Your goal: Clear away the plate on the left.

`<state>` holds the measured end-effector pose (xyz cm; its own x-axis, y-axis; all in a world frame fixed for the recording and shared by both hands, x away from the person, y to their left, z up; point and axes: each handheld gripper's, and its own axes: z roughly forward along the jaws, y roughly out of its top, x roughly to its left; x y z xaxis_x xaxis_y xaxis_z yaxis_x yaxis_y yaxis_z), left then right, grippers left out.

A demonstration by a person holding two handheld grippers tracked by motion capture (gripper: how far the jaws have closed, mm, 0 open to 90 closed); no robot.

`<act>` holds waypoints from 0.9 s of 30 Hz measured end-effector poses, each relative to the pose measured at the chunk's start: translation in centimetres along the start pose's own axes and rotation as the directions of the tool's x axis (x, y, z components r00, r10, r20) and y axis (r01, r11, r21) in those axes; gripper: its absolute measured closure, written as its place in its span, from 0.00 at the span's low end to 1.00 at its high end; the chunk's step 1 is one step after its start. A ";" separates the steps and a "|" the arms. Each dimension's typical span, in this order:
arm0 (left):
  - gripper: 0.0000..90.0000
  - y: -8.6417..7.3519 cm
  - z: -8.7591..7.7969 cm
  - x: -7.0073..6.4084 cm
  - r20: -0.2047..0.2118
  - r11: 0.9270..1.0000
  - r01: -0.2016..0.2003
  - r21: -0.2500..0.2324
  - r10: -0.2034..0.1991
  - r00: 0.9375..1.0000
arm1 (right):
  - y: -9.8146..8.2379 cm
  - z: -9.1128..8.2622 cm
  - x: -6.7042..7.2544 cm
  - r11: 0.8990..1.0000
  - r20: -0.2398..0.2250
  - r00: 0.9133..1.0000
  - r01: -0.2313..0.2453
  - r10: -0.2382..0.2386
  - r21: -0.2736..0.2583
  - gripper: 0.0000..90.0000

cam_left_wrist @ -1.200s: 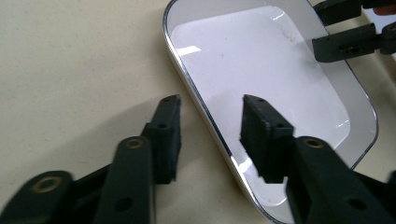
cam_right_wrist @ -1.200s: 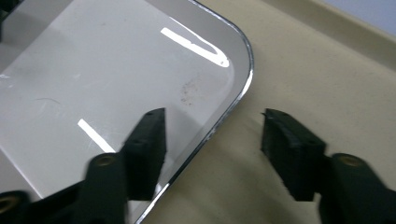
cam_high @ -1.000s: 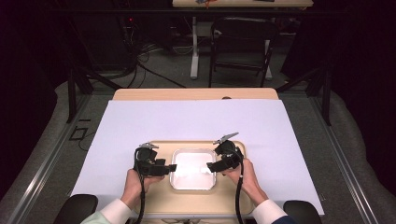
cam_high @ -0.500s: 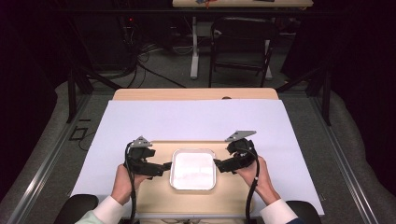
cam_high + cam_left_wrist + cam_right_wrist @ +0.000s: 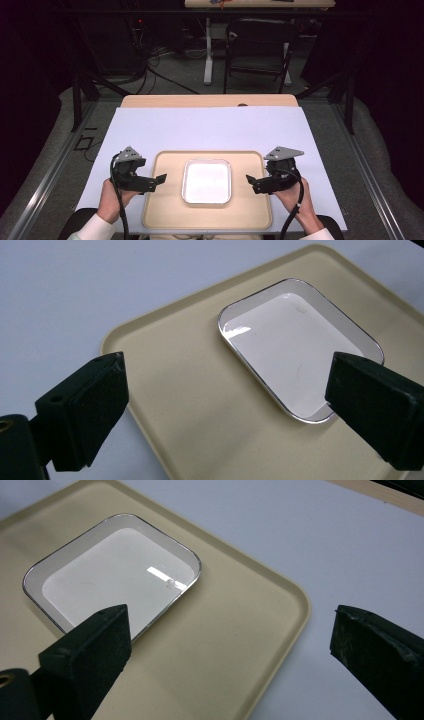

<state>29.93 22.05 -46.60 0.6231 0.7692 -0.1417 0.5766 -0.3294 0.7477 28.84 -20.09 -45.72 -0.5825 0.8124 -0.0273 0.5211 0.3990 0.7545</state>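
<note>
A white square dish [image 5: 206,181] with a shiny rim lies in the middle of a beige tray [image 5: 160,210]. My left gripper [image 5: 159,179] hovers over the tray's left part, its jaws pointing at the dish. My right gripper [image 5: 250,181] mirrors it over the tray's right part. Both are open, their jaws have just been opening, and nothing is between them. The left gripper view looks between wide jaws [image 5: 225,390] at the dish [image 5: 295,340] on the tray [image 5: 185,390]. In the right gripper view, the jaws [image 5: 230,625] frame the dish [image 5: 110,570] and a tray corner [image 5: 280,610].
A white sheet [image 5: 210,130] covers the table, with a strip of bare wood [image 5: 210,101] at the far edge. Beyond the table stand a dark chair [image 5: 260,45] and a desk leg [image 5: 208,50], with cables on the floor [image 5: 160,65].
Both grippers have drawn away from the dish's sides, outward and upward, and their jaws have spread. The dish stays on the tray.
</note>
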 end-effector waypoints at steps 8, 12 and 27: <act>0.00 -0.9 -2.2 0.6 -0.043 0.999 -0.024 -0.022 0.023 0.999 | -1.2 -2.9 -1.0 1.000 0.053 0.998 -0.016 0.017 -0.027 0.03; 0.00 -1.8 -3.6 1.7 -0.062 0.999 0.001 -0.039 -0.003 0.998 | -2.1 -4.2 -1.2 0.999 0.081 0.997 -0.016 0.018 -0.034 0.02; 0.00 -5.5 -6.4 3.9 -0.111 0.993 0.061 -0.103 -0.072 0.991 | -6.1 -7.1 -2.2 0.993 0.157 0.983 -0.077 0.090 -0.085 0.03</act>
<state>25.76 30.39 -47.12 0.5171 0.8471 -0.1221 0.5561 -0.2241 0.8003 22.50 -27.38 -45.60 -0.4279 0.9017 -0.0621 0.5098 0.2975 0.8072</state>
